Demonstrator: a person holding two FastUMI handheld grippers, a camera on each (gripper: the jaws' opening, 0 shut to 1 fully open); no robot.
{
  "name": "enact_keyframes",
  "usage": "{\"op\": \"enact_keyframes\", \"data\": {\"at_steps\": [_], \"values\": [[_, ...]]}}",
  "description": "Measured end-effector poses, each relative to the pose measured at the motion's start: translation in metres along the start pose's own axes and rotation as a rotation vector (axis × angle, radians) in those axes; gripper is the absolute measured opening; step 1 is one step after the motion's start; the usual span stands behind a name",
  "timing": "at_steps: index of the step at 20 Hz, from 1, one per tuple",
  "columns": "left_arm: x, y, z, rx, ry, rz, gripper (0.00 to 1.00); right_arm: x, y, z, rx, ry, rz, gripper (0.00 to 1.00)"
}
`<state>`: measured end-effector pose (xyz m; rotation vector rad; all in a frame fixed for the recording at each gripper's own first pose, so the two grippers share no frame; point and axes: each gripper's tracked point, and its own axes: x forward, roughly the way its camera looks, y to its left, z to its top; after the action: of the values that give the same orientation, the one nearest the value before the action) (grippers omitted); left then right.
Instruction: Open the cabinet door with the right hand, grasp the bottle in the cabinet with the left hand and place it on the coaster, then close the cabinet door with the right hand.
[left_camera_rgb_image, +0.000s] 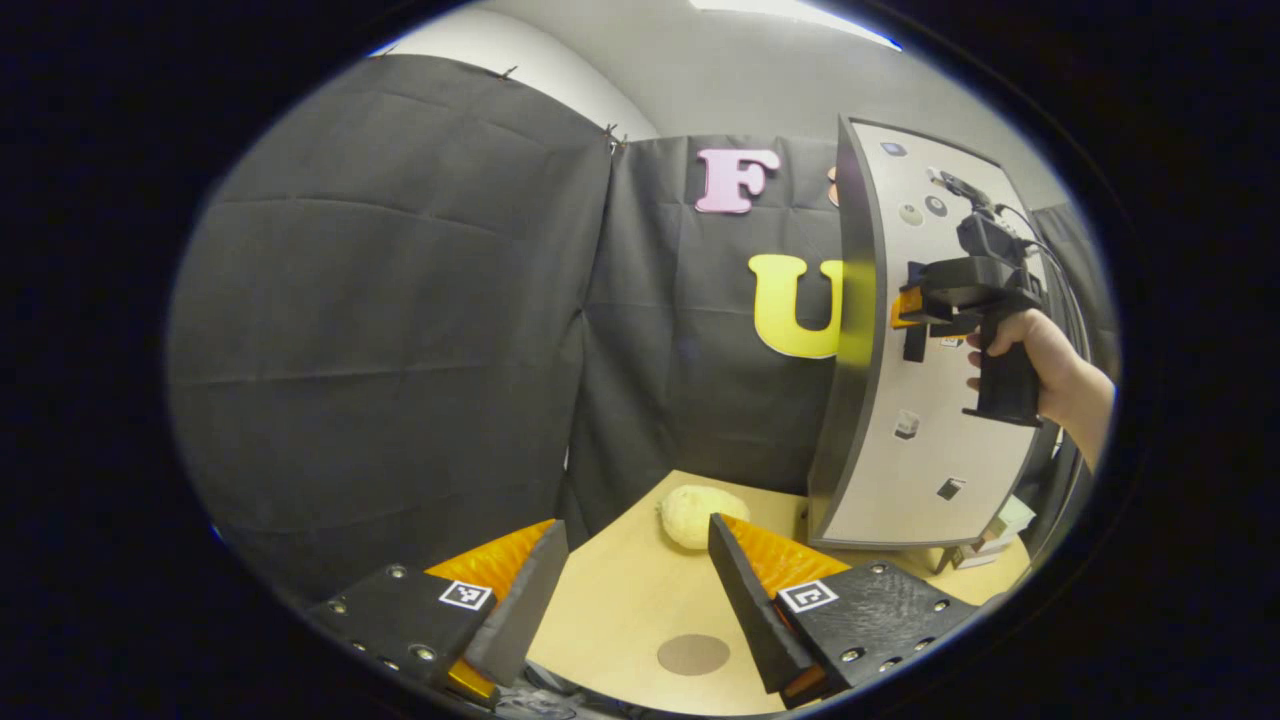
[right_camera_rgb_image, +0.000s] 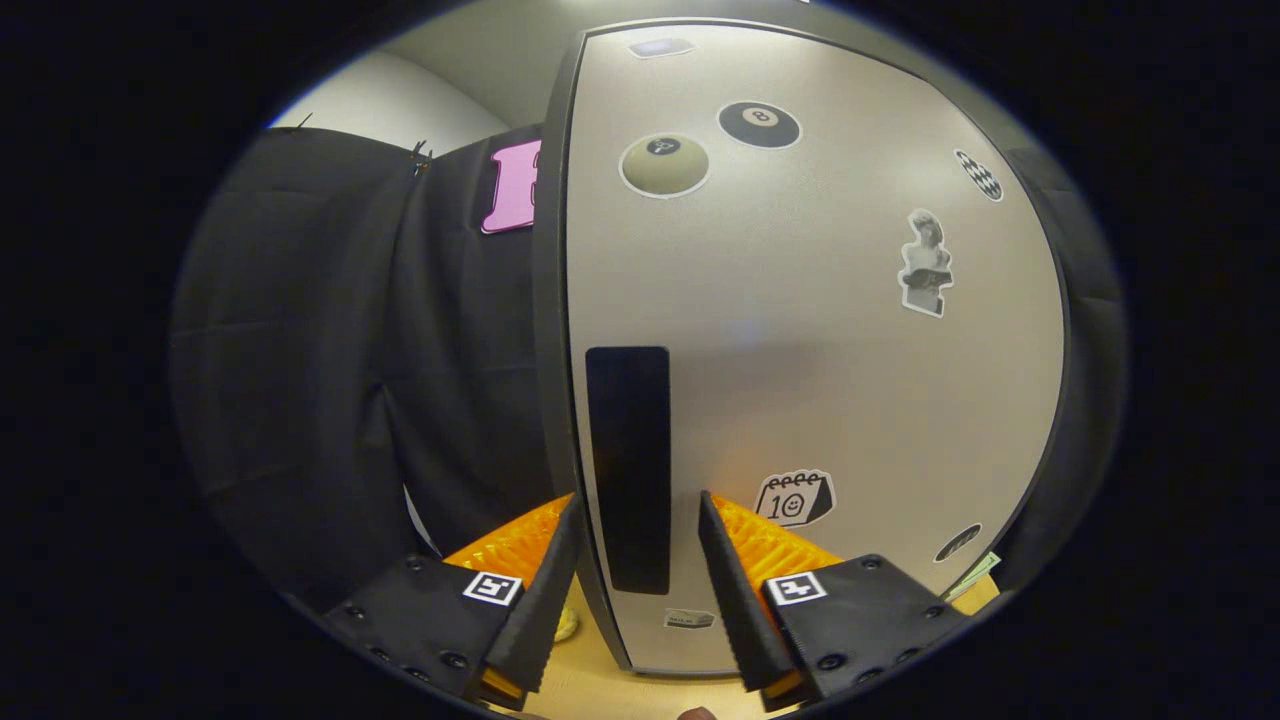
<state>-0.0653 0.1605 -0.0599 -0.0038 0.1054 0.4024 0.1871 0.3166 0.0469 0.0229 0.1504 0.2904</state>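
The grey cabinet door (right_camera_rgb_image: 800, 330), dotted with stickers, stands close in front of me in the right gripper view. Its black vertical handle (right_camera_rgb_image: 628, 470) runs along the left edge. My right gripper (right_camera_rgb_image: 637, 498) is open, one finger on each side of the handle's lower part and the door's edge. In the left gripper view the door (left_camera_rgb_image: 905, 470) is at the right, and a hand holds the right gripper (left_camera_rgb_image: 908, 312) at its handle. A round brown coaster (left_camera_rgb_image: 693, 654) lies on the wooden table (left_camera_rgb_image: 620, 600), just ahead of my open, empty left gripper (left_camera_rgb_image: 635, 525).
A pale yellowish round lump (left_camera_rgb_image: 702, 515) sits at the back of the table, near the door's bottom corner. Small boxes or papers (left_camera_rgb_image: 985, 545) lie under the door at the right. Black cloth walls close off the left and back.
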Motion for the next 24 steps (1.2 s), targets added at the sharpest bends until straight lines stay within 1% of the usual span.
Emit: {"op": "enact_keyframes", "data": {"at_steps": [1, 2, 4, 5, 6, 7, 8, 9, 10, 11, 12, 13, 14, 16, 17, 18, 19, 23, 24], "values": [[-0.001, 0.000, 0.000, 0.000, 0.002, 0.000, 0.88, 0.000, 0.001, -0.001, 0.008, 0.008, -0.001, 0.67], [-0.001, 0.000, 0.000, 0.001, 0.003, -0.001, 0.88, 0.001, -0.002, 0.001, 0.013, 0.011, -0.009, 0.60], [-0.001, 0.000, 0.000, 0.001, 0.002, -0.004, 0.88, 0.002, 0.001, -0.002, 0.036, 0.023, 0.005, 0.41], [-0.001, 0.000, 0.000, 0.002, 0.001, -0.006, 0.88, 0.000, 0.001, -0.002, 0.041, 0.028, 0.003, 0.43], [-0.001, 0.000, 0.000, 0.003, 0.000, -0.009, 0.88, 0.002, 0.000, -0.002, 0.037, 0.026, 0.001, 0.37], [-0.001, 0.000, 0.000, 0.003, 0.000, -0.011, 0.88, 0.000, 0.001, -0.002, 0.033, 0.027, -0.002, 0.37], [-0.001, 0.000, 0.000, 0.004, -0.002, -0.012, 0.88, 0.000, 0.000, -0.002, 0.033, 0.022, -0.006, 0.32], [-0.001, -0.001, 0.000, 0.004, -0.002, -0.013, 0.88, 0.000, 0.001, -0.002, 0.025, 0.018, -0.002, 0.32], [-0.001, -0.001, 0.000, 0.004, -0.001, -0.013, 0.85, 0.001, 0.001, -0.003, 0.019, 0.014, 0.007, 0.29], [-0.001, -0.001, 0.000, 0.004, -0.002, -0.013, 0.85, -0.001, 0.001, -0.003, 0.018, 0.006, 0.023, 0.28], [-0.001, -0.001, 0.000, 0.004, -0.004, -0.014, 0.88, -0.004, 0.001, -0.002, 0.018, -0.002, 0.045, 0.23], [0.000, -0.001, 0.000, 0.004, -0.003, -0.014, 0.88, -0.005, 0.001, -0.004, 0.023, 0.001, 0.065, 0.22], [0.000, -0.001, -0.001, 0.002, -0.002, -0.016, 0.84, -0.005, 0.002, -0.004, 0.023, 0.006, 0.079, 0.18], [-0.001, -0.003, -0.001, -0.003, 0.002, -0.027, 0.85, -0.009, 0.001, -0.004, 0.004, 0.006, 0.102, 0.18], [-0.001, -0.003, 0.000, -0.002, 0.003, -0.032, 0.88, -0.013, 0.002, -0.005, 0.007, 0.003, 0.111, 0.18], [-0.002, -0.003, 0.000, 0.000, 0.001, -0.038, 0.85, -0.018, 0.003, -0.005, 0.011, 0.003, 0.122, 0.18], [-0.002, -0.003, 0.001, 0.002, -0.002, -0.043, 0.88, -0.020, 0.001, -0.006, 0.009, -0.001, 0.134, 0.18], [0.001, -0.004, 0.000, 0.011, -0.004, -0.068, 0.88, -0.037, -0.001, -0.008, -0.005, -0.010, 0.191, 0.18], [-0.001, -0.005, 0.000, 0.010, 0.004, -0.073, 0.85, -0.041, -0.003, -0.009, 0.003, -0.008, 0.211, 0.17]]}}
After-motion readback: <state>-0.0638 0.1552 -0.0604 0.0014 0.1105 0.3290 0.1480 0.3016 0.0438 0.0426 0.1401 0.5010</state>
